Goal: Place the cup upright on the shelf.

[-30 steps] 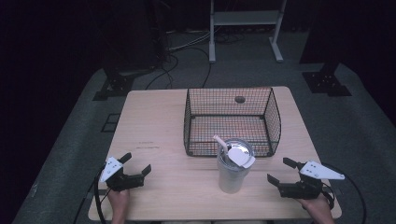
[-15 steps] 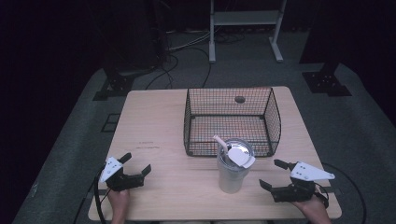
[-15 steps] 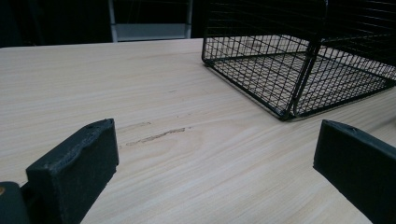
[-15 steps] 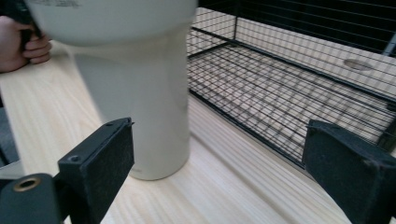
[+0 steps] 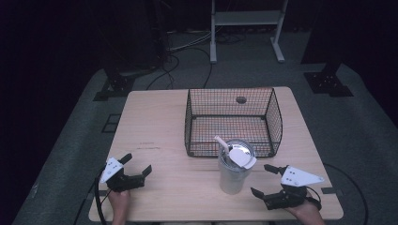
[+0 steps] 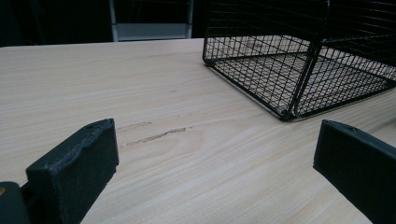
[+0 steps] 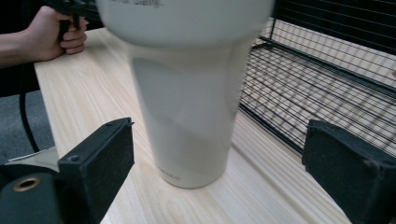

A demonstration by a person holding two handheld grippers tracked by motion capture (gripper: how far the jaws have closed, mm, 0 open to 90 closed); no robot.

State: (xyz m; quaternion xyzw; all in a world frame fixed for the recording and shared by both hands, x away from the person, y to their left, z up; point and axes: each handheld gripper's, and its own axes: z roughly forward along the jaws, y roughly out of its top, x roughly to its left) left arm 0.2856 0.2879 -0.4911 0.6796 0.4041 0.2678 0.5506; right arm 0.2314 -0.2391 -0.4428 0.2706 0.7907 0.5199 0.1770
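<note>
- Filling the middle of the high view was the pale wooden table, with grey carpet, black stand feet and loose cables in a dim room beyond its far edge.
- Sitting at centre-right of the frame, toward the far side of the table, was the black wire basket, open at the top, with one small dark object lying against its far wall.
- Just below the basket's near edge stood the tall cream tumbler, upright, with a lid and straw; it narrowed toward the base. I judged it rigid and smooth, probably slippery and somewhat top-heavy, so best taken around the narrow lower body.
- At lower right, the right gripper sat low on the table just beside the tumbler, jaws spread wide, the cup between them in its own view but untouched.
- At lower left, well apart from the cup, the left gripper rested with jaws wide and nothing held.
</note>
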